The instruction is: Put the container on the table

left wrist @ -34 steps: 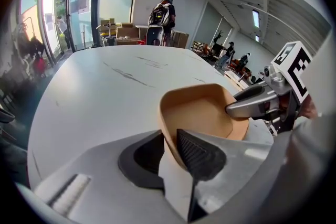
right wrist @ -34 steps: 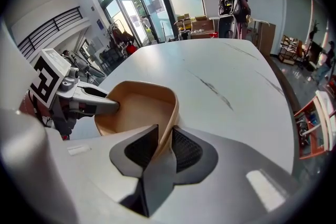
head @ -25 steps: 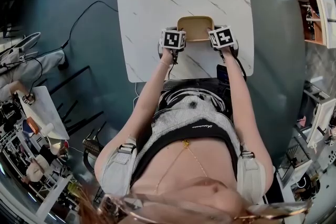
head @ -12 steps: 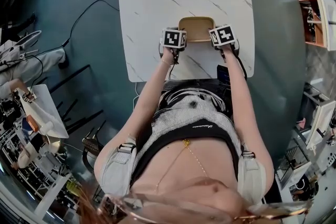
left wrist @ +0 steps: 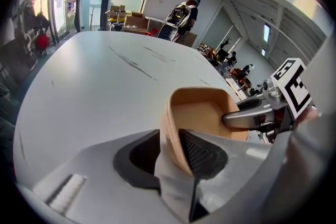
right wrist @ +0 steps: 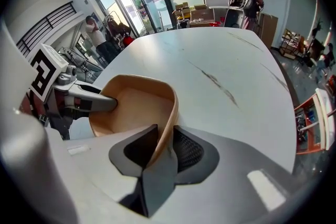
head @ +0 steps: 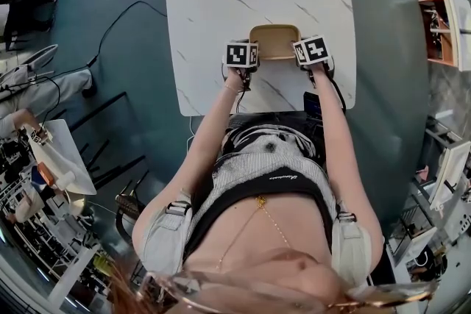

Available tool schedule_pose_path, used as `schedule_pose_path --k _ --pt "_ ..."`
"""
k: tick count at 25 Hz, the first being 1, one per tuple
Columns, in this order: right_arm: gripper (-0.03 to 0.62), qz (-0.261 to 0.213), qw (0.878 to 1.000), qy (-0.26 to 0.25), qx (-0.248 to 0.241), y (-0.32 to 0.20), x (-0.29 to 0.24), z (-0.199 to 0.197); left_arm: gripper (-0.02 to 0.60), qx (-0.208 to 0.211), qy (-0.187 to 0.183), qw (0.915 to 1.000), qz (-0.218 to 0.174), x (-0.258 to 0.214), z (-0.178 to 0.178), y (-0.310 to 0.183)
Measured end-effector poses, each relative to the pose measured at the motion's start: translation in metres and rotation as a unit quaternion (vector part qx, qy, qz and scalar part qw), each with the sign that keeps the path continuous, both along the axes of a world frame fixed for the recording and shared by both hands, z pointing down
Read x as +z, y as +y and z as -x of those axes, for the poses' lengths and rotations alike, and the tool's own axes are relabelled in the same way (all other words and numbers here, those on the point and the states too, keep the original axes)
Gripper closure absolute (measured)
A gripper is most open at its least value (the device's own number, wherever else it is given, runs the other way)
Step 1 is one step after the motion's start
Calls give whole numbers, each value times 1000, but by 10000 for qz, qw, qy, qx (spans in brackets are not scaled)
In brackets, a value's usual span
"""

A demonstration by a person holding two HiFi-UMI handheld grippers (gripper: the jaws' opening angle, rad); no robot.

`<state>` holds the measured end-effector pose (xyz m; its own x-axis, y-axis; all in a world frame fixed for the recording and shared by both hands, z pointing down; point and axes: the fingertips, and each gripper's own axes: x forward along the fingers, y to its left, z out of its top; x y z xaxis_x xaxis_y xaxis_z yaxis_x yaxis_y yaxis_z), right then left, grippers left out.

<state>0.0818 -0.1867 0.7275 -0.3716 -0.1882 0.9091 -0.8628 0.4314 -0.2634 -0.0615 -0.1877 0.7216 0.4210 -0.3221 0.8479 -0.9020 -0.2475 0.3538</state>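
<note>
1. Head view: the white marble-look table [head: 221,4] has grey veins, rounded corners and a smooth top. The tan container [head: 274,40] sits over the near edge, about mid-width. It is rounded-square, open-topped and empty. The left gripper [head: 249,52] is at its left rim and the right gripper [head: 300,50] at its right rim. Cannot tell whether its base touches the surface.
2. Left gripper view: the jaws are nearly together, pinching the thin, smooth container [left wrist: 202,115] wall. The black pad inside the rim has a cross-hatched texture. The other gripper's grey metal jaw sits on the far rim.
3. Right gripper view: the jaws are narrowed onto the opposite wall of the container [right wrist: 134,107], with one black pad on each side of the rim. The wall is slightly curved, and the matte tan inside is bare.
</note>
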Motion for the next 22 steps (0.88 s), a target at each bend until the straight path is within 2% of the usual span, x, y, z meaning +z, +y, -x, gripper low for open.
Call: schedule_pose_path --k 4,7,13,18,22 --pt "447 -75 9999 -24 62 -1 -1 -1 446 -41 9 10000 -55 0 2 -1" --pt "442 -107 9998 -125 84 1 -1 -2 445 22 22 9999 -129 -1 1 -1" --pt "392 -147 9996 -209 -129 8 -1 -3 420 45 -29 9996 -265 -3 1 1" --pt "348 -134 9993 -283 -182 14 -2 -5 376 143 82 9996 -243 -3 -4 7" --pt "341 -165 9992 -317 -189 18 -4 -6 365 155 98 9994 -296 -5 -6 10"
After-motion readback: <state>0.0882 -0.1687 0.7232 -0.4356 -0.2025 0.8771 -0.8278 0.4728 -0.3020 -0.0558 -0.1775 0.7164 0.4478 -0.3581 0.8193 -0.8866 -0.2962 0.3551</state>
